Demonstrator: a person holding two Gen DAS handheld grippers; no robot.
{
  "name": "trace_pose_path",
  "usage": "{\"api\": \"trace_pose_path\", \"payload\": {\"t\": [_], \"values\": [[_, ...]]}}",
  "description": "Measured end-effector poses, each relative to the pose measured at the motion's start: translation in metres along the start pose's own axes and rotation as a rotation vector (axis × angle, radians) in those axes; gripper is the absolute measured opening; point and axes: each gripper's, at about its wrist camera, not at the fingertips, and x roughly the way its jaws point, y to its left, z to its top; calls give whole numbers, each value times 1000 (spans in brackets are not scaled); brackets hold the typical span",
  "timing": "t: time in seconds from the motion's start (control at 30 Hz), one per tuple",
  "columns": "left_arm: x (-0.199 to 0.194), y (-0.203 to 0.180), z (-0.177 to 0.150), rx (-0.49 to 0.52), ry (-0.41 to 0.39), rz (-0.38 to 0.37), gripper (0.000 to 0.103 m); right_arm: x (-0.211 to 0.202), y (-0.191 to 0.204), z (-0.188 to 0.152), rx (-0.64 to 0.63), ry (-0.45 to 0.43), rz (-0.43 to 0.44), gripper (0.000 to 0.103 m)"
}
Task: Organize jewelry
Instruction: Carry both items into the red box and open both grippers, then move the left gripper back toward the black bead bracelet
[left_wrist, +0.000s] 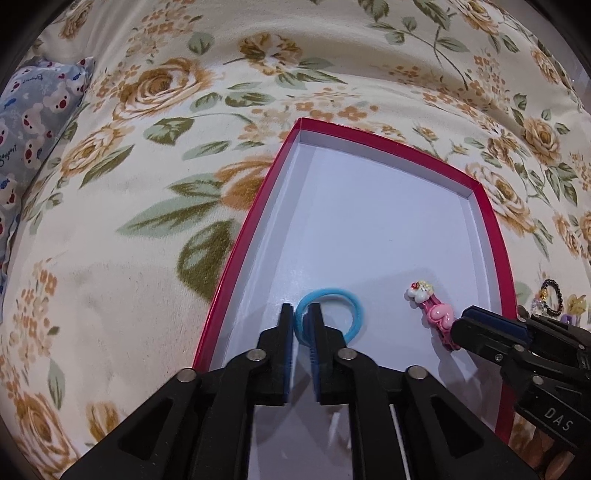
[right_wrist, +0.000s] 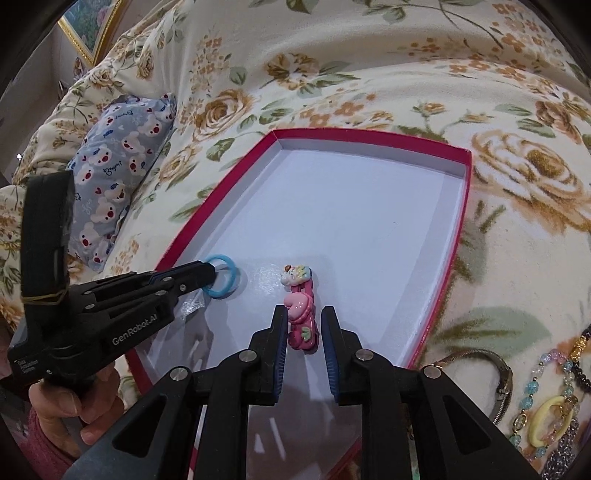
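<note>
Floral blanket (right_wrist: 369, 55) under red tray (right_wrist: 373, 136), bear-print pillow (right_wrist: 114, 158), loose jewelry (right_wrist: 550, 406).
</note>
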Motion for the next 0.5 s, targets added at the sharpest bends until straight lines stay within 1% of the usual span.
{"api": "trace_pose_path", "payload": {"t": [0.03, 0.07, 0.1, 0.2, 0.33, 0.37, 0.4, 0.43, 0.47, 0.5], "values": [[-2, 0, 0, 0, -1, 5, 20, -6, 1, 0, -2, -11, 1, 21], [-3, -1, -1, 2, -5, 12, 26, -9, 1, -1, -2, -18, 3, 21], [-5, -1, -2, 4, -8, 17, 29, -14, 1, -1, -3, -26, 6, 21], [-13, -1, -5, -1, -19, 25, 29, -32, 2, -5, -8, -57, 7, 21], [-29, 1, -15, -23, -36, 2, 29, -54, -3, -14, 9, -87, 16, 22], [-34, 1, -18, -29, -46, -3, 33, -58, -4, -16, 12, -91, 15, 24], [-39, 2, -21, -39, -59, -7, 43, -62, -5, -19, 19, -95, 14, 26], [-46, 3, -26, -53, -74, -15, 48, -67, -8, -22, 27, -98, 17, 30], [-51, 3, -31, -64, -83, -25, 53, -71, -9, -25, 32, -102, 19, 34], [-55, 2, -36, -73, -88, -35, 53, -76, -12, -30, 36, -107, 13, 35]]}}
